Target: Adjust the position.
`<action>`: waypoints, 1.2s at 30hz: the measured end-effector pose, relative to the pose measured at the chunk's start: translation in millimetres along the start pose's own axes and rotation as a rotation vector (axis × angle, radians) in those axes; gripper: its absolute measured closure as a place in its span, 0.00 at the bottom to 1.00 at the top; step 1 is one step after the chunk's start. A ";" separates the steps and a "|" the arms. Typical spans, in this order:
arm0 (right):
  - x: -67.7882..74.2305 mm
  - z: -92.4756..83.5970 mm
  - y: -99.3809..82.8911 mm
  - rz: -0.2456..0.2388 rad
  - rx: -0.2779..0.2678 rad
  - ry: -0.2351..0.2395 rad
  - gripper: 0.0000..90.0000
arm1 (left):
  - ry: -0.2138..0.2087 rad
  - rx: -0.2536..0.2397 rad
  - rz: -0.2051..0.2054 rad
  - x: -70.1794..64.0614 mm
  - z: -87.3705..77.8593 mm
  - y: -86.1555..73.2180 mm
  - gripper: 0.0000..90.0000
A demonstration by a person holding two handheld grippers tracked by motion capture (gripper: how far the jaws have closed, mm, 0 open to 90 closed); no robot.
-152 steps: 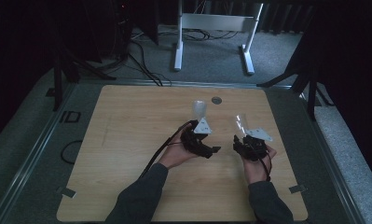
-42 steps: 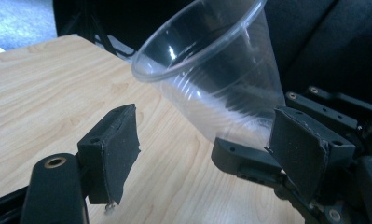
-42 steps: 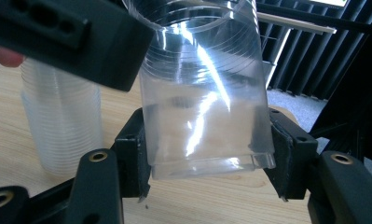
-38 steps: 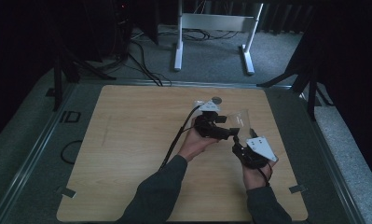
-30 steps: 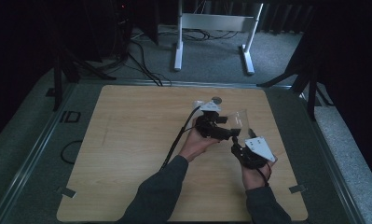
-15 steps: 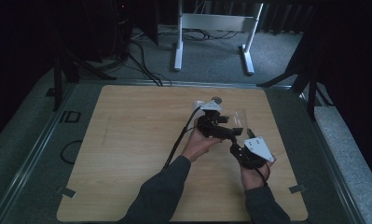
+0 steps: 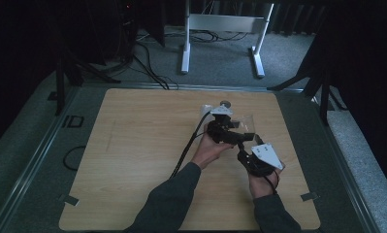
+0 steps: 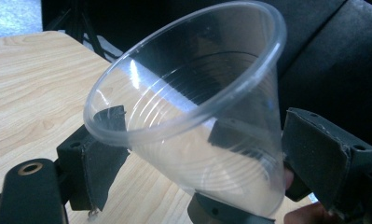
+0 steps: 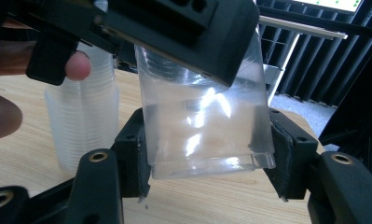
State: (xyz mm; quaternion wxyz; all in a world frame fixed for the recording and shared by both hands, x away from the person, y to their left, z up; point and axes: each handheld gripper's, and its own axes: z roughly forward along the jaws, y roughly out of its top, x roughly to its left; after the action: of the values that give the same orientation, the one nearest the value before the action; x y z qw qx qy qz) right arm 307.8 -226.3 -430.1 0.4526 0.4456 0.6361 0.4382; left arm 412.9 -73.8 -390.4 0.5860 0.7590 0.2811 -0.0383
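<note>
Two grippers meet over the right half of the desk (image 7: 133,160), just right of centre in the high view, and one clear plastic cup (image 9: 207,126) sits between them. In the right gripper view we see the right gripper (image 9: 207,168) clamping the cup near its base, one pad on each side wall. In the left gripper view the cup's mouth tips toward the upper left of the frame, and its long axis runs from the bottom right up through the left gripper (image 8: 197,163). That gripper's jaws have just been opening; they now stand wide, the cup between them, the right pad clear of the wall. A stack of cups (image 9: 83,126) stands on the desk at the left of the right gripper view. We judge the left hand free to draw back along that axis.
</note>
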 end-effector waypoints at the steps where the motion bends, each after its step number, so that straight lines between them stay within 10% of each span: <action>1: 0.7 -0.2 -0.2 -0.002 -0.002 0.003 0.46 | 0.004 -0.002 -0.004 0.6 0.2 0.0 0.17; 36: -0.2 2.9 -0.3 -0.022 0.020 0.055 0.40 | 0.026 -0.056 0.019 -5.1 -2.0 1.3 0.30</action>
State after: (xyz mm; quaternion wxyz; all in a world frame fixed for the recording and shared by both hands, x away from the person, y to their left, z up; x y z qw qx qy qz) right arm 310.7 -226.2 -431.0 0.4354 0.4310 0.6573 0.4389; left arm 408.7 -74.2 -386.6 0.6036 0.7454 0.2826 -0.0149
